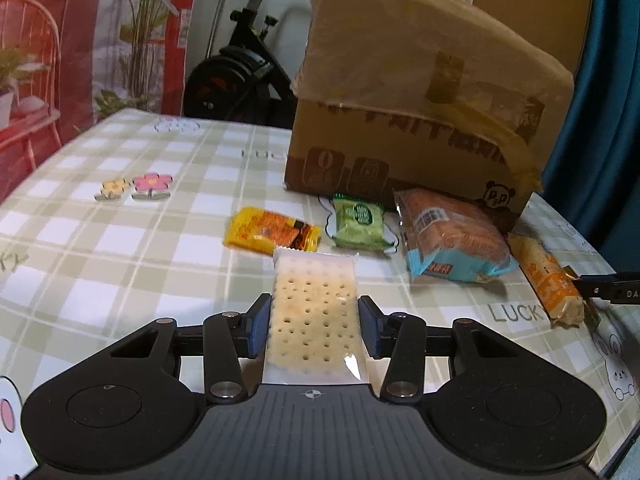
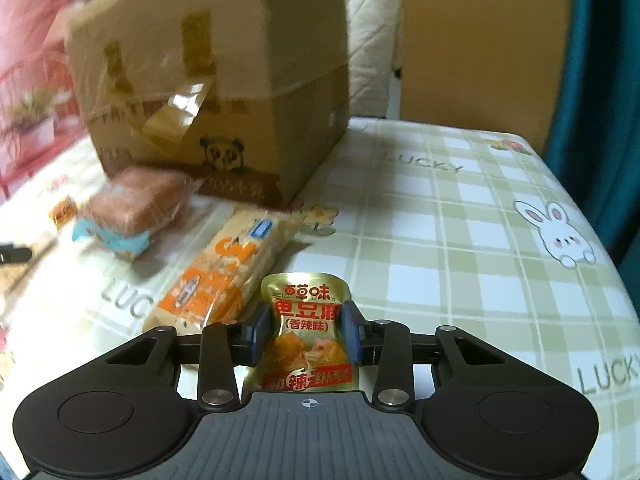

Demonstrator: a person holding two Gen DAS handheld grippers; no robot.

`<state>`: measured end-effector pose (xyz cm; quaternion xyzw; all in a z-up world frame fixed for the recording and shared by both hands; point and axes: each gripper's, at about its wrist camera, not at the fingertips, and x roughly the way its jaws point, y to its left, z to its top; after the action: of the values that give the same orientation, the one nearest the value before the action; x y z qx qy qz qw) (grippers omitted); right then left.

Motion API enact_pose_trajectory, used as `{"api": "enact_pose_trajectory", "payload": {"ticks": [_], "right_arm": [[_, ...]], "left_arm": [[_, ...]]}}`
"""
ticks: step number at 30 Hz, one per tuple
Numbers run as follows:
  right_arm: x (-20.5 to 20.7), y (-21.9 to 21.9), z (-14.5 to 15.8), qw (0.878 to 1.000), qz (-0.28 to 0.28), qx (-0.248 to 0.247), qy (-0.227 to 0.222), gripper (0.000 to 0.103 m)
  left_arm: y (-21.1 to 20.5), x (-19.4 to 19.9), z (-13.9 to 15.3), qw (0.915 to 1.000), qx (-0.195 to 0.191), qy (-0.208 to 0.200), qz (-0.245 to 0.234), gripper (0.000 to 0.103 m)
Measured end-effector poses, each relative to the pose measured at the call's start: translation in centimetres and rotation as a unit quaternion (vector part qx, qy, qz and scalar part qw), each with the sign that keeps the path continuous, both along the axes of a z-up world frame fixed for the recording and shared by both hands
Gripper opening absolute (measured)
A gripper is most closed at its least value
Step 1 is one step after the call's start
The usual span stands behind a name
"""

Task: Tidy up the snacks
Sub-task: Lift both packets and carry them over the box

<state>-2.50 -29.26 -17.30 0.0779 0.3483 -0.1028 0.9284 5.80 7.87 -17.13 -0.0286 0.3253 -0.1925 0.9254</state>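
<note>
We pinch a cracker pack [image 1: 314, 316] w/ left gripper [image 1: 314, 322], a gold tofu pouch [image 2: 307, 334] w/ right gripper [image 2: 307, 330], near the cardboard box [image 1: 416, 120].

The left gripper [image 1: 313, 326] clamped a cracker packet [image 1: 314, 316] above the bench [image 1: 120, 240], near a cardboard box [image 1: 420, 100].

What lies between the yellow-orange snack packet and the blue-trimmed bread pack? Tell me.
A small green snack packet lies between the yellow-orange snack packet and the blue-trimmed bread pack, seen in the left wrist view.
</note>
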Motion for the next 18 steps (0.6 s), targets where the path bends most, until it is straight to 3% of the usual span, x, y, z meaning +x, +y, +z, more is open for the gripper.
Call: {"api": "enact_pose_trajectory", "payload": {"ticks": [5, 10, 18], "right_arm": [[-1.5, -1.1, 1.6, 0.998, -0.029, 0.023, -0.044, 0.035], [-1.2, -0.9, 5.4, 0.996, -0.014, 0.004, -0.090, 0.035], [2.3, 1.0, 14.6, 0.981, 0.046, -0.051, -0.182, 0.035]], "left_arm": [[0.5, -0.1, 1.9, 0.9995, -0.022, -0.018, 0.012, 0.048], [0.7, 0.3, 5.1, 0.9985, -0.028, -0.045, 0.018, 0.048], [-1.5, 3.9, 14.4, 0.9897, -0.024, -0.141, -0.005, 0.048]]}}
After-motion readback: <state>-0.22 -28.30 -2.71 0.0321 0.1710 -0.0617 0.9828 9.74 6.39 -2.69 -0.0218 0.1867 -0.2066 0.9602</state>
